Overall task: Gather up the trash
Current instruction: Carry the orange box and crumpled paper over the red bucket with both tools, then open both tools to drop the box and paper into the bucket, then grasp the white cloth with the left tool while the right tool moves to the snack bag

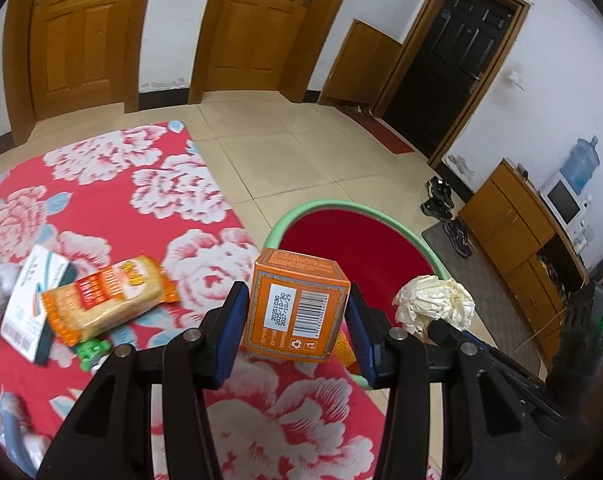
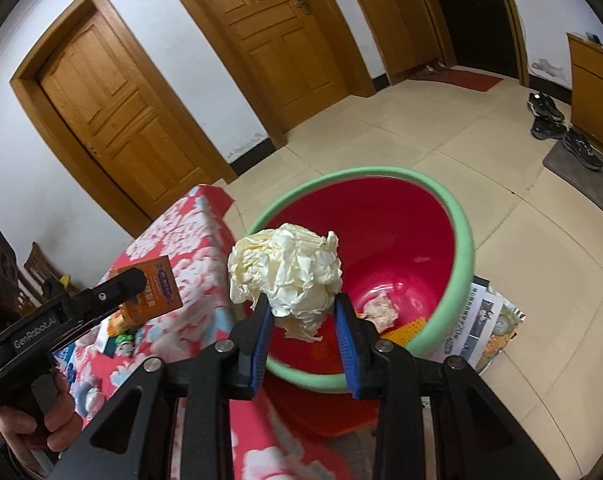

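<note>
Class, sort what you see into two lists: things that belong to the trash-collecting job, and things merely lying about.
Job: orange box in left gripper; crumpled paper in right gripper; red basin; snack packet.

Lying about: shoes; water bottle; newspaper.

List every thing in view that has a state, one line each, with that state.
left gripper: shut on the orange box
orange box: held off the cloth
right gripper: shut on the paper wad
paper wad: crumpled, held over the bin
bin: open, some scraps at the bottom
snack packet: lying on the floral cloth
white carton: lying flat, partly under the snack packet
wooden doors: closed
</note>
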Demonstrator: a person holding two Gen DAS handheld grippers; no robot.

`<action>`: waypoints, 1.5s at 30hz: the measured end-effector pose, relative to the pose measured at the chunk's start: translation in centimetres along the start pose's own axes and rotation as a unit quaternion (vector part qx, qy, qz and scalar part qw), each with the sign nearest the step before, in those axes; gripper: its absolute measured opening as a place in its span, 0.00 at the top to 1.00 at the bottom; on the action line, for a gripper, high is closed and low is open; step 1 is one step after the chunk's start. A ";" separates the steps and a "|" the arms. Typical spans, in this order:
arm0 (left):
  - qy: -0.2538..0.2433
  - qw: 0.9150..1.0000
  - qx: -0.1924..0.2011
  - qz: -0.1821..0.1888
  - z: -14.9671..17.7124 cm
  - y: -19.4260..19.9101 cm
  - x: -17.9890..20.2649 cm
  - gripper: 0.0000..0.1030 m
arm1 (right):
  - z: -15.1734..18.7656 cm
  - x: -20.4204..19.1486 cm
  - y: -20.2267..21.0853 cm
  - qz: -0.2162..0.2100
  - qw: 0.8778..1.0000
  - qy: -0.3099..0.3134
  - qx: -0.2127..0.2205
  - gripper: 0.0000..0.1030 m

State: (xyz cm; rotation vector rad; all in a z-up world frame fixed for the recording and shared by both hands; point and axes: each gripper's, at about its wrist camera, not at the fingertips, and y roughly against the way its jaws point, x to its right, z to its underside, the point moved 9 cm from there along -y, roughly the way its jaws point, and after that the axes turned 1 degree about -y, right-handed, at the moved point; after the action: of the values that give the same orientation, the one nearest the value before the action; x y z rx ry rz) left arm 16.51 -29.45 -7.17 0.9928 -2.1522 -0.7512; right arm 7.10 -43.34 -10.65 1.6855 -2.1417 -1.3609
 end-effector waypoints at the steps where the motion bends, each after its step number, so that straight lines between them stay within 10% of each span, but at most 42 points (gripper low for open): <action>1: -0.001 1.000 -0.001 0.001 0.0 -0.2 0.3 0.53 | -0.1 0.3 -0.2 0.003 1.000 -0.003 -0.001 0.66; 24: -0.059 0.998 -0.019 0.011 -0.3 -3.9 4.1 0.43 | -0.6 3.9 -0.7 0.018 0.999 -0.038 0.004 0.44; 45: -0.008 1.000 0.009 -0.006 0.8 2.9 0.6 0.43 | -0.1 1.0 2.6 0.003 0.999 -0.022 0.023 0.34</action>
State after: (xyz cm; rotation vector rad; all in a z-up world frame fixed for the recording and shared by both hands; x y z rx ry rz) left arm 14.37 -28.15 -5.43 1.0124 -2.1719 -0.7490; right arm 4.85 -44.25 -9.25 1.6791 -2.2172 -1.3707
